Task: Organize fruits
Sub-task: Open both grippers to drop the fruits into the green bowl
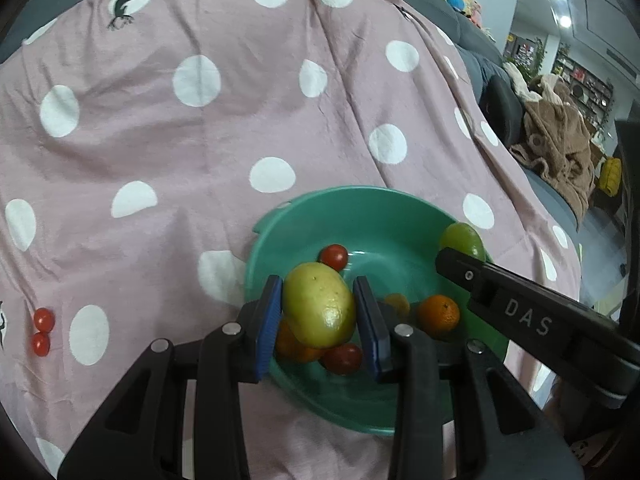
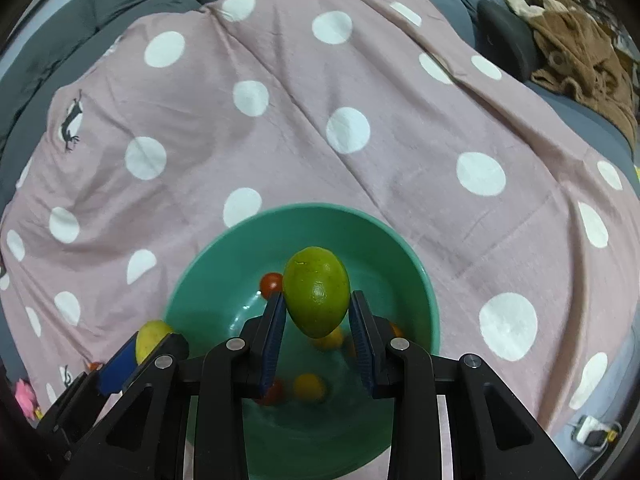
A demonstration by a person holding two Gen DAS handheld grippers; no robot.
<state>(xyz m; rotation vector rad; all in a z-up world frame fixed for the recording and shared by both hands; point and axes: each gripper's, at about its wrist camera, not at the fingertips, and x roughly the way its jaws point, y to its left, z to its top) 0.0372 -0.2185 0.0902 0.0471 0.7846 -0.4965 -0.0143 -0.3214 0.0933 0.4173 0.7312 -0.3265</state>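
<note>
A green bowl [image 1: 376,216] sits on a pink polka-dot cloth and holds cherry tomatoes [image 1: 334,257] and small oranges [image 1: 439,314]. My left gripper [image 1: 320,316] is shut on a yellow-green fruit [image 1: 320,310] above the bowl's left side. My right gripper [image 2: 318,316] is shut on a green lime-like fruit [image 2: 317,290] above the same bowl [image 2: 208,280]; it shows in the left wrist view [image 1: 460,240] at the bowl's right rim. The left gripper's fruit shows in the right wrist view [image 2: 150,338] at lower left.
Two cherry tomatoes [image 1: 42,330] lie on the cloth [image 1: 200,140] to the left of the bowl. A grey sofa with a brown blanket [image 1: 560,148] lies beyond the cloth's right edge. A pink item [image 2: 26,398] lies at lower left.
</note>
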